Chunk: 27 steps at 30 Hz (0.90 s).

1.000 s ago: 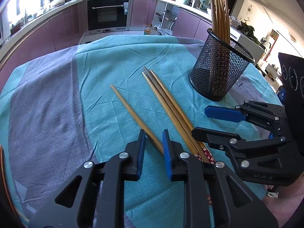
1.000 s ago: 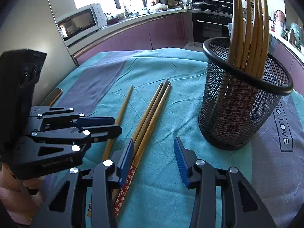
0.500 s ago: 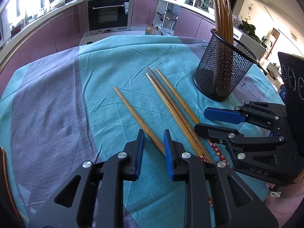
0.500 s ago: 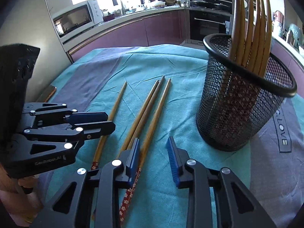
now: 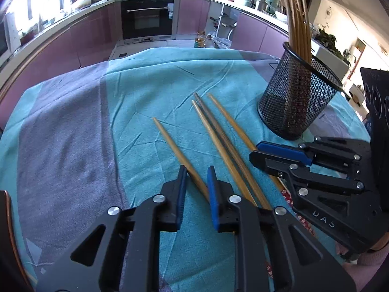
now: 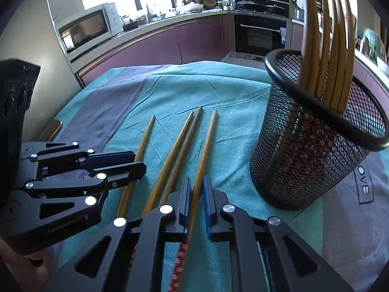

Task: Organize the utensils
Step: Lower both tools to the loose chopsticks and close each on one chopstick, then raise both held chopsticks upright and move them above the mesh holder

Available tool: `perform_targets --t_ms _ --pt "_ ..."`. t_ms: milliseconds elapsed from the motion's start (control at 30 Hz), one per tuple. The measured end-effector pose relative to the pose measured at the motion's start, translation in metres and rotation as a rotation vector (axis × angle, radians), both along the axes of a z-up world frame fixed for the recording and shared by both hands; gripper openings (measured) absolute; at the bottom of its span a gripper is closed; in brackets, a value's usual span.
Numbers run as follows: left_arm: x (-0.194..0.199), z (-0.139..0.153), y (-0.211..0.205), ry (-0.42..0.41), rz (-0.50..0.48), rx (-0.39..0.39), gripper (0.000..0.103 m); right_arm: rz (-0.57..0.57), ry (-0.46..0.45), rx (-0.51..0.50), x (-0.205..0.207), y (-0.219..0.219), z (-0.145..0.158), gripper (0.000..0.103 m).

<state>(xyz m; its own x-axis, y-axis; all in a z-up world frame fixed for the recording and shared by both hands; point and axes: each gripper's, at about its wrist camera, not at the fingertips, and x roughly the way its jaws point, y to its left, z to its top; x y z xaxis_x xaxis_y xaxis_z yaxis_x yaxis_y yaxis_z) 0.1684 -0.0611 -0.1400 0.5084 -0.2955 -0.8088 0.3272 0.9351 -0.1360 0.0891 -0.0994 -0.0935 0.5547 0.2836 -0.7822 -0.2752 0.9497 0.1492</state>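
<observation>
Four wooden chopsticks lie on the teal cloth. The leftmost chopstick runs slantwise between the pads of my left gripper. Its jaws are closing, and a gap still shows beside the stick. My right gripper is shut on the rightmost chopstick, near its red patterned end. A pair of chopsticks lies loose between the two. The black mesh holder stands upright to the right with several chopsticks in it. The left gripper also shows in the right wrist view, and the right gripper in the left wrist view.
The teal and grey tablecloth covers a round table. A brown flat object lies at its left edge. Purple kitchen cabinets and an oven stand beyond the far edge. The holder is close to the right gripper.
The right gripper's jaws, wide apart a second ago, have closed on the rightmost chopstick. The left gripper has stayed around the leftmost chopstick, its gap a little narrower.
</observation>
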Motion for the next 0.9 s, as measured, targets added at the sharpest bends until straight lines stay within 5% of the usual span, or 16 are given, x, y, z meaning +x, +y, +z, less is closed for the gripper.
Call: perform_targets --t_ms 333,500,733,900 --pt "-0.008 0.005 0.012 -0.003 0.021 -0.052 0.001 0.009 -0.011 0.076 -0.009 -0.008 0.011 0.006" --pt "-0.013 0.006 0.013 -0.002 0.004 -0.044 0.001 0.025 -0.020 0.097 -0.013 -0.009 0.017 0.006" --pt "-0.013 0.000 0.010 0.009 0.002 -0.014 0.021 0.035 -0.021 0.100 -0.018 -0.011 0.018 0.006" --pt "-0.010 0.000 0.004 0.005 0.010 0.009 0.012 0.042 -0.033 0.111 -0.020 -0.014 0.021 0.006"
